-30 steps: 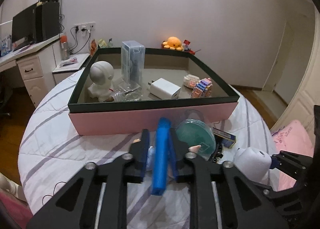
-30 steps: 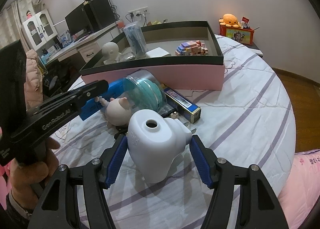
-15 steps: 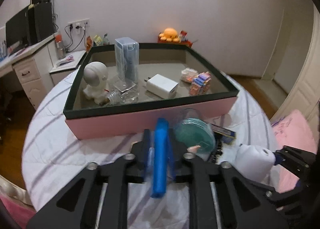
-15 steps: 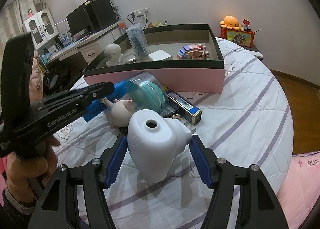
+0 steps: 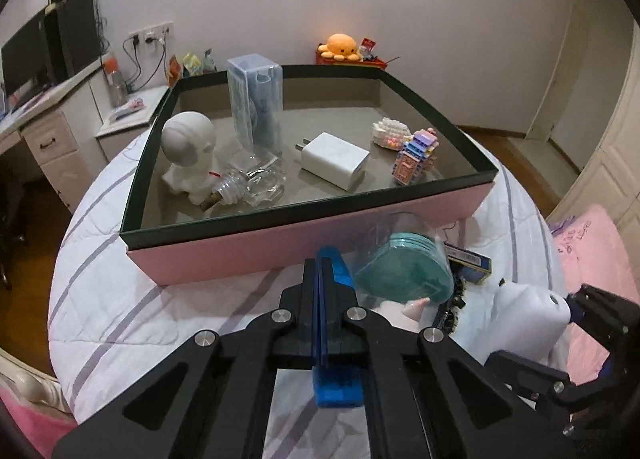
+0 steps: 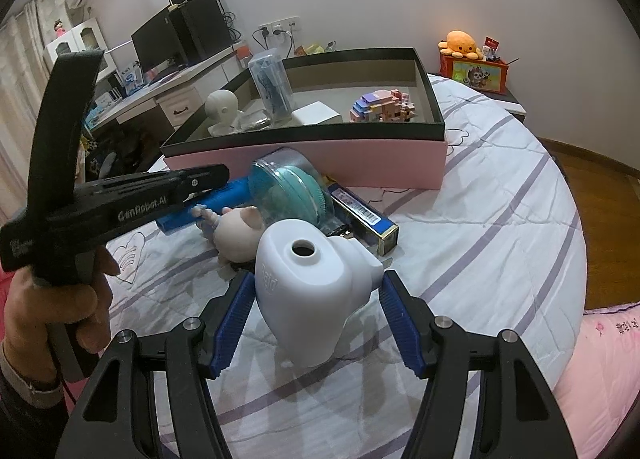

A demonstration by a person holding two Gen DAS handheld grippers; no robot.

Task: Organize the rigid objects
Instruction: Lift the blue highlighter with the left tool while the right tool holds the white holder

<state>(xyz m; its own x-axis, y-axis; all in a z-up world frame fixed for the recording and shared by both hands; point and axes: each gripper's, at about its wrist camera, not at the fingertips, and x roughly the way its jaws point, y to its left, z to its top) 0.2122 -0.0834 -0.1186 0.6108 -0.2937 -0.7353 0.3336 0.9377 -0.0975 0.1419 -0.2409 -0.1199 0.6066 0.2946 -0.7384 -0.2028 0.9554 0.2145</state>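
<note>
The left gripper (image 5: 323,279) is closed with nothing between its pads, above the blue bar (image 5: 336,389) lying just before the box (image 5: 304,237). The right gripper (image 6: 316,299) brackets the white device (image 6: 308,287) standing nearer than the box; contact is unclear.

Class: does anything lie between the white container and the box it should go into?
Yes: a jar, a doll and a blue carton lie between the container and the box, whose near wall must also be cleared.
</note>
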